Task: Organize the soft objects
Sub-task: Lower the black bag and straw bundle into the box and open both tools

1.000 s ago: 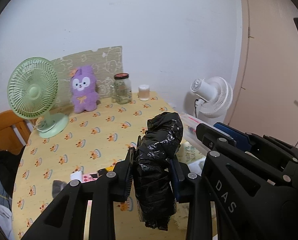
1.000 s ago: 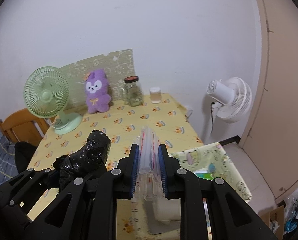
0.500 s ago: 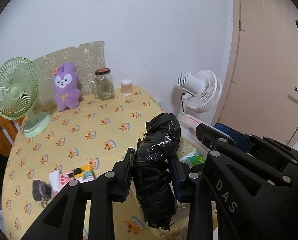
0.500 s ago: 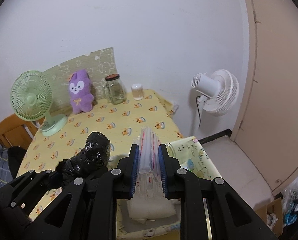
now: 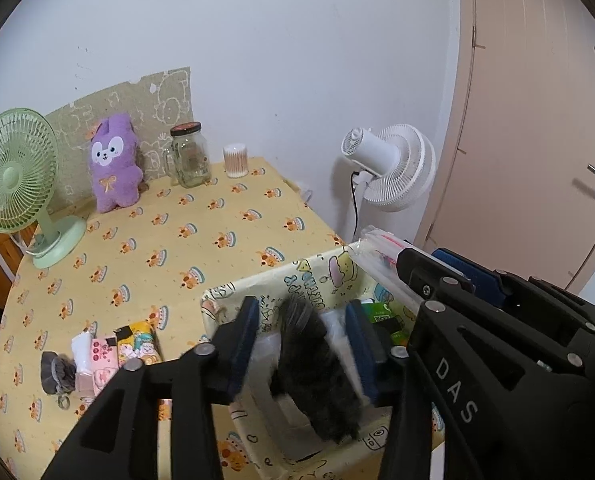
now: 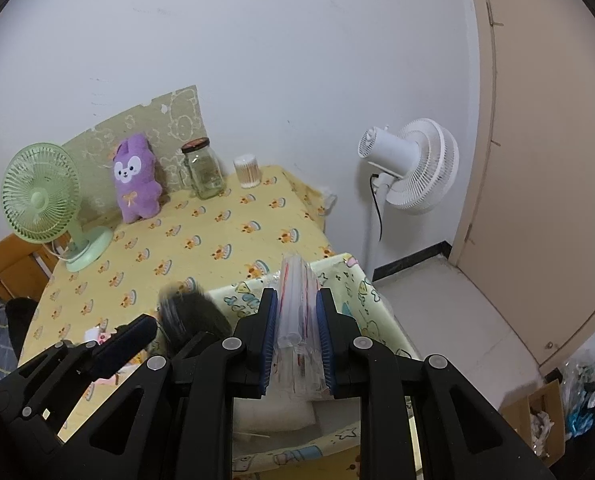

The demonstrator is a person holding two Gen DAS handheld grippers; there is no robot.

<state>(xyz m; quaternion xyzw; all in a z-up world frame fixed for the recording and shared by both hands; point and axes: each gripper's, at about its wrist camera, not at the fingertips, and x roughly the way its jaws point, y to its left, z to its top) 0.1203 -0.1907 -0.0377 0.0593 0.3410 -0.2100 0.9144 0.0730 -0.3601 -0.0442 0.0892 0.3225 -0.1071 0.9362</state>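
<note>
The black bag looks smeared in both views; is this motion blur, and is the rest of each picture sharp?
Left wrist view: the black bag is streaked between the opening jaws of the left gripper, apparently motion blur, while the table and purple toy stay sharp. Right wrist view: the bag is smeared too; the plastic packet in the right gripper is crisp.

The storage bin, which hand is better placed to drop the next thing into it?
Right, probably. The right gripper is clamped on a clear packet of straws above the storage bin. The left gripper is opening, and its black bag, blurred, looks released over the bin.
</note>
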